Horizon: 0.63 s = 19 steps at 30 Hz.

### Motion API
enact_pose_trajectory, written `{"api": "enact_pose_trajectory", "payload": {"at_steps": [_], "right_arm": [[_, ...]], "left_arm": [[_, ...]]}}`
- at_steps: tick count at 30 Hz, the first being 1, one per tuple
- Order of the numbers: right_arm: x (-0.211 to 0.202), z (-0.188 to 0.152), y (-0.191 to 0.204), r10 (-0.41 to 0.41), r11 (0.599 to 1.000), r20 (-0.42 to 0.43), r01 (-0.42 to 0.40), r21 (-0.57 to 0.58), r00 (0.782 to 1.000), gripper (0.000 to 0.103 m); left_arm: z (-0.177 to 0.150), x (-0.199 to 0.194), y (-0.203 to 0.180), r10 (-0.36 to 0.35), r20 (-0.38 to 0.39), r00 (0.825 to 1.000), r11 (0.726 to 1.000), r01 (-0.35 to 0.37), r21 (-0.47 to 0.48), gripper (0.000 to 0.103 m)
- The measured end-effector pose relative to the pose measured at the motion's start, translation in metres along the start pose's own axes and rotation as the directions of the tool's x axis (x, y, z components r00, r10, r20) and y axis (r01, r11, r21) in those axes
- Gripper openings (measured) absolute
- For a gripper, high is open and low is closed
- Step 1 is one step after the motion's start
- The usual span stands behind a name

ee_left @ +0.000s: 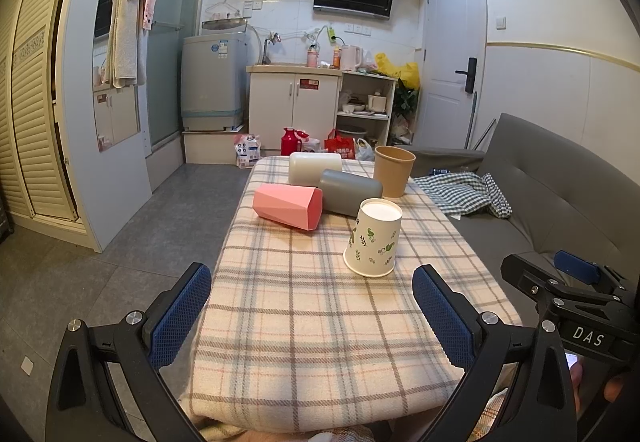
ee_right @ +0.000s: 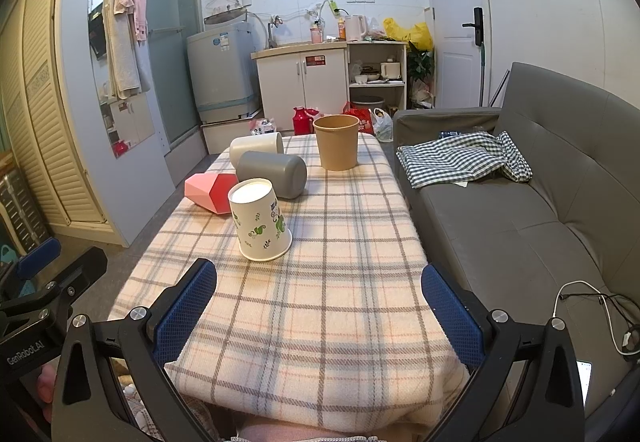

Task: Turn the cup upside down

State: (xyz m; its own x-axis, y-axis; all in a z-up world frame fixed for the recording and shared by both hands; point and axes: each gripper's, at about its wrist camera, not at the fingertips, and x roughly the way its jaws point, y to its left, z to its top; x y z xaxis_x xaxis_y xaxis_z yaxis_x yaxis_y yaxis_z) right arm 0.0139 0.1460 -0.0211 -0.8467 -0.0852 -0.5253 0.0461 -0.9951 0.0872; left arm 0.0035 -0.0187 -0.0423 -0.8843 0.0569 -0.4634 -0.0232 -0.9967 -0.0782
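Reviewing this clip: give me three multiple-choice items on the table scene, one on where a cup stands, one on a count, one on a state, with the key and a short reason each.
1. Where is the brown paper cup?
A. at the table's far end
B. nearest the grippers
C. on the sofa

2. How many cups lie on their sides?
A. one
B. three
C. five

3. How does the leaf-print paper cup stand?
A. upright, mouth up
B. on its side
C. upside down, base up

Key:
1 A: it stands beyond the other cups, near the plaid cloth's far edge.
2 B: the white cup, grey cup and pink cup lie down.
3 C: its closed white base faces up, wide rim on the cloth.
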Motion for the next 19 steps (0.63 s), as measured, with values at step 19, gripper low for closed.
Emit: {"api": "enact_pose_trajectory", "payload": {"at_steps": [19], "right_arm": [[0.0025, -0.0023, -0.0018, -0.001, 1.0, -0.009, 0.001, -0.003, 1.0, 0.103]], "left_arm": [[-0.0048, 0.0, 0.0013, 0.004, -0.001, 1.0, 1.0, -0.004, -0.005, 0.103]]}}
